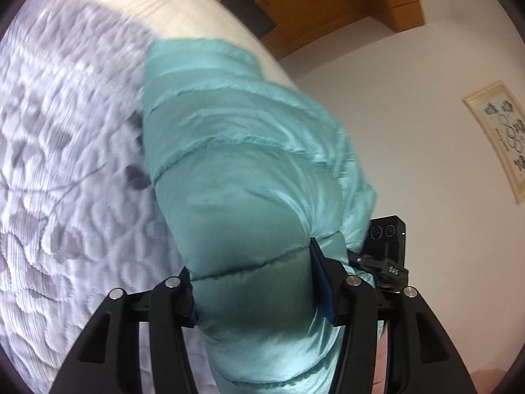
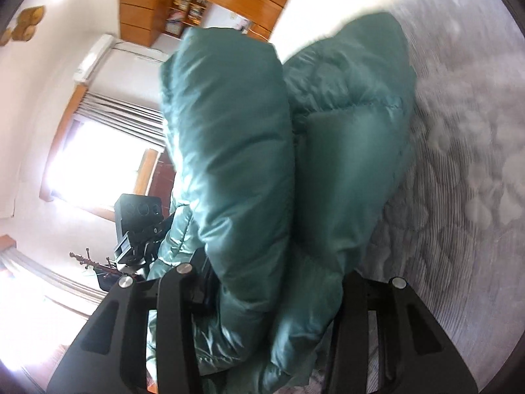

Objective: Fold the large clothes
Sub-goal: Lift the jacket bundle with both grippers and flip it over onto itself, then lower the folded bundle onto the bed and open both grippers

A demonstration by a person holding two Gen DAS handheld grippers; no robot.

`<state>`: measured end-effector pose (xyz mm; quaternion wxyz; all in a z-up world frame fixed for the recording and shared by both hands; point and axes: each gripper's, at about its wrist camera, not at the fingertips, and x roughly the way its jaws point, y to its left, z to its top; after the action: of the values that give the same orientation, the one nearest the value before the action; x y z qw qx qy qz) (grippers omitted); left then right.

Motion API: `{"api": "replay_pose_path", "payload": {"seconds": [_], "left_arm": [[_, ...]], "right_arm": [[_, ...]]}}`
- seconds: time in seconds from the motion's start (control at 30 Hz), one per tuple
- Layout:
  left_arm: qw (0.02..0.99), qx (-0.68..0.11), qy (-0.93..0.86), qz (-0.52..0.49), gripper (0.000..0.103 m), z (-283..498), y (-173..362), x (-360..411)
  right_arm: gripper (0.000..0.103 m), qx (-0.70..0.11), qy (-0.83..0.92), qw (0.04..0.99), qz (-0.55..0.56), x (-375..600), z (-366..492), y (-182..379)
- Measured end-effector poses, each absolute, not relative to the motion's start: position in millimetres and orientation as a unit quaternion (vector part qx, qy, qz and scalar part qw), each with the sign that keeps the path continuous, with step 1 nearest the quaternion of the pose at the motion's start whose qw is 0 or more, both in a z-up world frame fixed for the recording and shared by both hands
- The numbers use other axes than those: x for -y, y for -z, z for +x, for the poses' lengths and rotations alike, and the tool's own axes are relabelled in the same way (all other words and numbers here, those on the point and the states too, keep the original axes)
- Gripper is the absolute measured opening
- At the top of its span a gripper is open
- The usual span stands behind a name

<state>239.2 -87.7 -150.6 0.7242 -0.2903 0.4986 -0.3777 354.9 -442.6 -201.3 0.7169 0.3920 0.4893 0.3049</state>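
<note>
A puffy teal quilted jacket (image 1: 236,170) hangs bunched between both grippers, above a bed. My left gripper (image 1: 252,272) is shut on a thick fold of it, and the padding bulges out between the blue pads (image 1: 323,282). In the right wrist view the same jacket (image 2: 236,151) looks darker and doubled into two lobes. My right gripper (image 2: 275,272) is shut on its lower part. The two grippers are close together: the right one's black camera block (image 1: 388,239) shows just behind the jacket, and the left one's block (image 2: 137,210) shows likewise.
A grey-and-white floral quilted bedspread (image 1: 65,164) (image 2: 459,180) lies under the jacket, with a white pillow (image 1: 183,10) at its far end. Around the bed are wooden cabinets (image 1: 328,0), a framed picture (image 1: 502,138), a bright window (image 2: 98,170) and an air conditioner (image 2: 95,55).
</note>
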Motion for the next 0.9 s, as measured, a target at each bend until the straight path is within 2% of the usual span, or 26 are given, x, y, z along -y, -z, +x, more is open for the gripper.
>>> {"api": "replay_pose_path", "payload": {"seconds": [0.2, 0.37, 0.47, 0.53, 0.73, 0.9], "left_arm": [[0.714, -0.508, 0.371, -0.307, 0.071, 240, 174, 81], [0.716, -0.518, 0.358, -0.301, 0.074, 223, 168, 76], [0.721, -0.524, 0.345, -0.293, 0.08, 216, 154, 72], [0.727, -0.522, 0.34, -0.289, 0.081, 203, 144, 71], [0.756, -0.511, 0.323, -0.252, 0.082, 148, 133, 64], [0.759, -0.525, 0.305, -0.237, 0.084, 130, 149, 61]], "right_arm": [[0.051, -0.493, -0.301, 0.694, 0.43, 452, 348, 223], [0.074, -0.496, -0.278, 0.701, 0.431, 474, 316, 221], [0.08, -0.484, -0.278, 0.705, 0.438, 484, 296, 212], [0.085, -0.484, -0.275, 0.712, 0.428, 487, 277, 207], [0.086, -0.499, -0.259, 0.726, 0.396, 475, 235, 202], [0.082, -0.532, -0.216, 0.728, 0.374, 473, 221, 221]]}}
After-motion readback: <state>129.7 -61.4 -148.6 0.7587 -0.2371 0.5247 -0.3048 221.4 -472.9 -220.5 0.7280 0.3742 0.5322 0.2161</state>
